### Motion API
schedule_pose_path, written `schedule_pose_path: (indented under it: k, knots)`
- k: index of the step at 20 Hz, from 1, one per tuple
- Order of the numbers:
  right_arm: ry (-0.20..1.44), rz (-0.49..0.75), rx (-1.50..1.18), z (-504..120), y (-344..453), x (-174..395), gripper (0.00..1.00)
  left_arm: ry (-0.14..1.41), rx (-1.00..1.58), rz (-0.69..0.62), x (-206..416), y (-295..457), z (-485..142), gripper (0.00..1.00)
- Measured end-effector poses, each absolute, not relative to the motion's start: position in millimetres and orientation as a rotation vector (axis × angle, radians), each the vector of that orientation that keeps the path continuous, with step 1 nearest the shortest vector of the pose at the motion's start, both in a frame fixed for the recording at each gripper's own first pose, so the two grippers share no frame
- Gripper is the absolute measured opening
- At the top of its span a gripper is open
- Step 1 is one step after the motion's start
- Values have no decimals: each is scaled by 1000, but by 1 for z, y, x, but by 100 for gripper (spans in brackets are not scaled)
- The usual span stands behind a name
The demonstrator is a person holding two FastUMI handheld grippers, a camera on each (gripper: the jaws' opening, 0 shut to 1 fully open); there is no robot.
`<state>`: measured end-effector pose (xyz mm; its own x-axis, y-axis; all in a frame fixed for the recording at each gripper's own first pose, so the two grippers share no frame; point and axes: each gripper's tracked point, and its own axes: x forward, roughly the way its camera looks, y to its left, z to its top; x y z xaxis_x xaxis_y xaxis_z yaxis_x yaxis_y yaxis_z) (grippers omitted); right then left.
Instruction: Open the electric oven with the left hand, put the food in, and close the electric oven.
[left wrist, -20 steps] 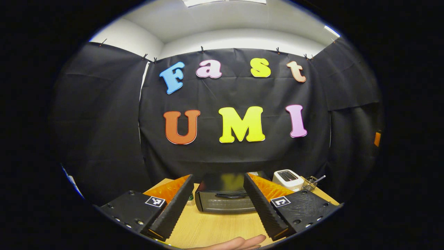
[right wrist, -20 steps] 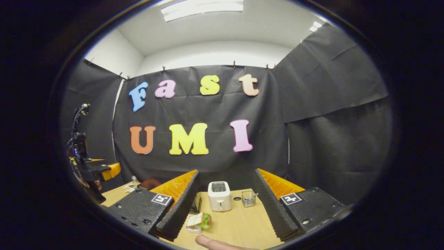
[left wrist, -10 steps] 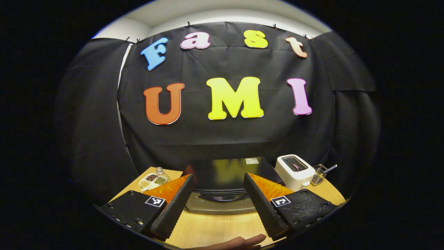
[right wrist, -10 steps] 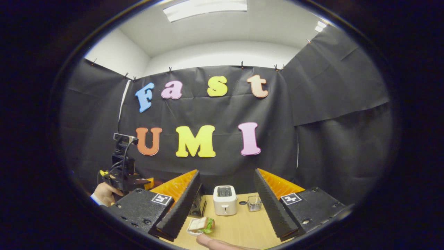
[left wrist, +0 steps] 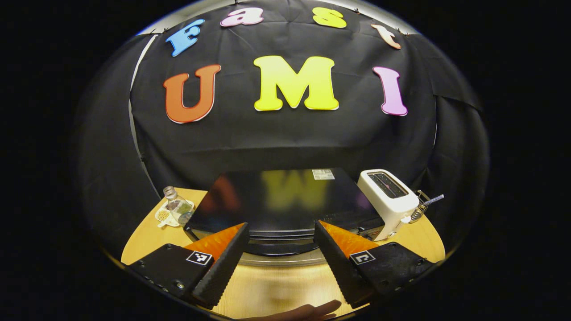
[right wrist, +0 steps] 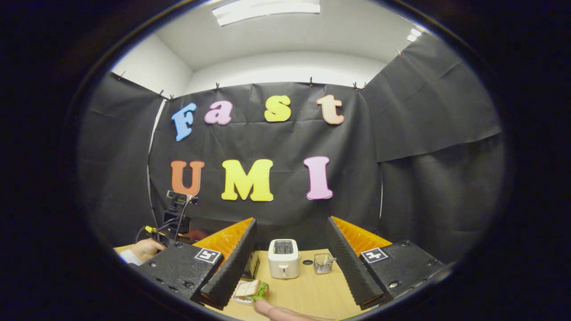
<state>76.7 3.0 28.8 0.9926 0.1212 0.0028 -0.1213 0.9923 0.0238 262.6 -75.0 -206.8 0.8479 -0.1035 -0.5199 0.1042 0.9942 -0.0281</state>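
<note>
Electric oven (left wrist: 285, 209): left gripper view has it straight ahead on the wooden table (left wrist: 276, 290), door shut, dark handle (left wrist: 281, 248) showing between the fingers. Left gripper (left wrist: 281, 256) spread wide, empty, just short of the handle. Judged: nothing done yet; opening, loading and closing all remain. Count: one oven, one white toaster (left wrist: 390, 203) touching its right side, one wire basket (left wrist: 421, 207), one small bottle (left wrist: 176, 205) by a snack dish (left wrist: 164, 215).

Right gripper view: right gripper (right wrist: 290, 261) also wide, holding nothing, above one sandwich (right wrist: 250, 290) on its plate, near the table's front edge. One toaster (right wrist: 284, 258), one basket (right wrist: 322, 263). The other gripper (right wrist: 174, 223) and its hand (right wrist: 145, 249) work at far left.
</note>
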Motion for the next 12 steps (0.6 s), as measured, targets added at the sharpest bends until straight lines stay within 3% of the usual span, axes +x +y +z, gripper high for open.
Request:
schedule_pose_path:
  k: [3,5,6,12]
  knots:
    - [13,116,18,27,1,82,99,642,-9,-104,260,-78,-233,96]
    - [14,111,9,27,0,84,99,638,6,-83,264,-73,-237,89]
    - [15,110,7,26,-1,84,99,641,9,-82,263,-74,-236,98]
    - [30,84,19,18,-10,89,99,637,21,-88,257,-73,-237,99]
